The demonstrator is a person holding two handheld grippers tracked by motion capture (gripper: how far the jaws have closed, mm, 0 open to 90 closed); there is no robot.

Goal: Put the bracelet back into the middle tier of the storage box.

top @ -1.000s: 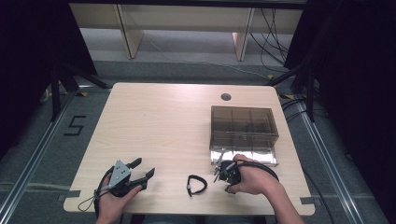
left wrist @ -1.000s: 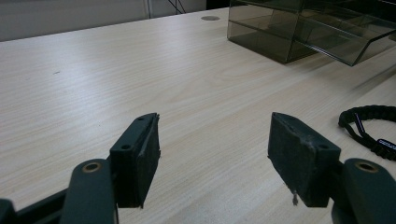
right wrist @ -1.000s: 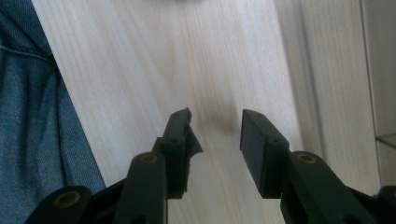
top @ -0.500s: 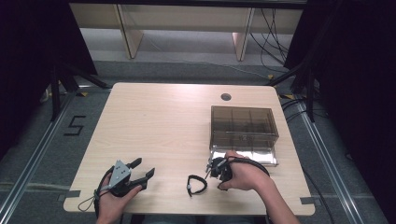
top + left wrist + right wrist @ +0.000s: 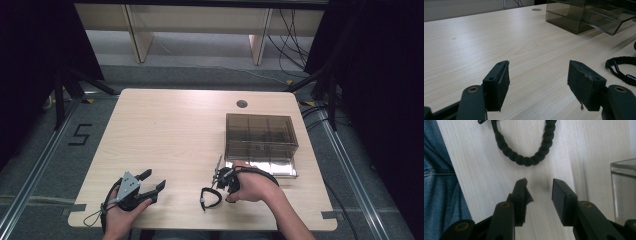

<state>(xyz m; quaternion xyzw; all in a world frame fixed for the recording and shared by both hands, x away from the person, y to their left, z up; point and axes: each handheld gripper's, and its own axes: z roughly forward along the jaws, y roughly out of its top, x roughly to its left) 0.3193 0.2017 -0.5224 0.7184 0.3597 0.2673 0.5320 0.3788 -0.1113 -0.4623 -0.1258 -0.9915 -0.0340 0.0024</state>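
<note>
On the near half of the wooden table (image 5: 170, 130), your right gripper (image 5: 216, 176) hangs just above the black braided bracelet (image 5: 210, 197), which lies flat on the wood close to the near edge. Seen from the high view, the bracelet sits at 7 o'clock from that gripper, just beside it. In the right gripper view, the bracelet (image 5: 524, 147) curves at 12 o'clock ahead of the jaws, apart from both pads (image 5: 520, 195). Your right gripper stands spread, with bare wood between its jaws. At 1 o'clock from your right hand (image 5: 252, 182), the smoked clear compartment box (image 5: 260, 137) rests near the table's right edge. Your left gripper (image 5: 152, 181) sits near the near left corner, jaws spread wide and pinching nothing. In the left gripper view, the bracelet (image 5: 621, 68) lies at 3 o'clock, well apart from the jaws.
</note>
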